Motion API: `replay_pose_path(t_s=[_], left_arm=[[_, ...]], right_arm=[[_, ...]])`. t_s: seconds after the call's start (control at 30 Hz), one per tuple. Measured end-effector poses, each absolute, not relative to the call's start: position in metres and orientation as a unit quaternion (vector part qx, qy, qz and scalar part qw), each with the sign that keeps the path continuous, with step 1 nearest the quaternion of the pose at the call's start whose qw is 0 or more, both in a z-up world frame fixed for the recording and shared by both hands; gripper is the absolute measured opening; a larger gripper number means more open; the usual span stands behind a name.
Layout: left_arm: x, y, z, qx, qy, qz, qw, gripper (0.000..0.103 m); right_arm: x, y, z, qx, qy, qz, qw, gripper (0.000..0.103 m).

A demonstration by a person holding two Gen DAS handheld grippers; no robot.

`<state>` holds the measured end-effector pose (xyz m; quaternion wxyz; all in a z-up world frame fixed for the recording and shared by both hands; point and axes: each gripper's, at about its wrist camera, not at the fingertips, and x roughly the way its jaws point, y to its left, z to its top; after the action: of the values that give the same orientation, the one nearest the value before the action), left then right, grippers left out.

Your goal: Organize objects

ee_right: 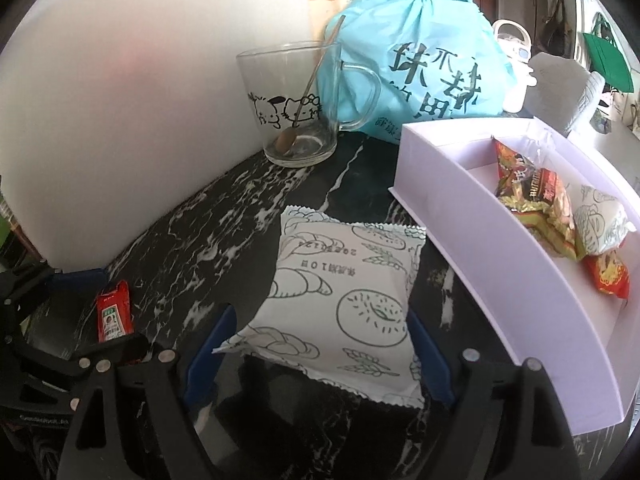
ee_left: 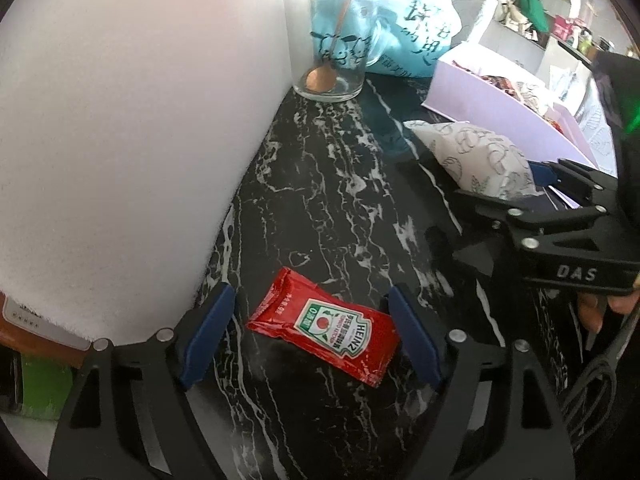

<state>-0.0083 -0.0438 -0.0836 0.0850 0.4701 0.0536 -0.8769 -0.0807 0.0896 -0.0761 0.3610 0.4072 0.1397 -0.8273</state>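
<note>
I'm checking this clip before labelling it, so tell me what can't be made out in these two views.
- White bread packet, right wrist view: near corners hidden behind the right gripper fingers.
- Lavender box, left wrist view: contents cut off by its wall.
- Ketchup sachet, right wrist view: print too small.

Ketchup sachets [ee_left: 326, 326]: one
White bread-print packets [ee_right: 340, 300]: two, the second [ee_right: 602, 220] in the tray
Glass mugs [ee_right: 288, 104]: one
Spoons [ee_right: 286, 140]: one
Lilac trays [ee_right: 460, 216]: one
Blue bags [ee_right: 424, 68]: one

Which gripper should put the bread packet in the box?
Probably the right gripper: its open jaws flank the bread packet, beside the lilac box. The left gripper straddles the ketchup sachet.
</note>
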Motion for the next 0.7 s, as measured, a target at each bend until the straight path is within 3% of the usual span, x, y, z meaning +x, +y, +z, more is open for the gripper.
replay_pose_path(t_s=[0.2,0.37,0.6,0.63,0.7], left_arm=[[-0.006,-0.035,-0.081,0.455,0.036,-0.887,0.060,0.050],[-0.007,-0.025,-0.079,0.452,0.025,-0.891,0.041,0.024],[-0.003,-0.040,-0.076,0.457,0.074,-0.884,0.070,0.022],[-0.001,-0.042,-0.075,0.459,0.083,-0.881,0.077,0.023],[0.001,-0.045,-0.073,0.466,0.094,-0.875,0.090,0.037]], right_arm=[[-0.075,0.093,-0.075,0.406,0.152,-0.829,0.354,0.072],[-0.069,0.098,-0.074,0.407,0.155,-0.824,0.363,0.071],[-0.053,0.124,-0.072,0.418,0.118,-0.816,0.382,0.071],[-0.050,0.127,-0.072,0.420,0.115,-0.814,0.384,0.071],[-0.041,0.133,-0.071,0.422,0.113,-0.812,0.387,0.071]])
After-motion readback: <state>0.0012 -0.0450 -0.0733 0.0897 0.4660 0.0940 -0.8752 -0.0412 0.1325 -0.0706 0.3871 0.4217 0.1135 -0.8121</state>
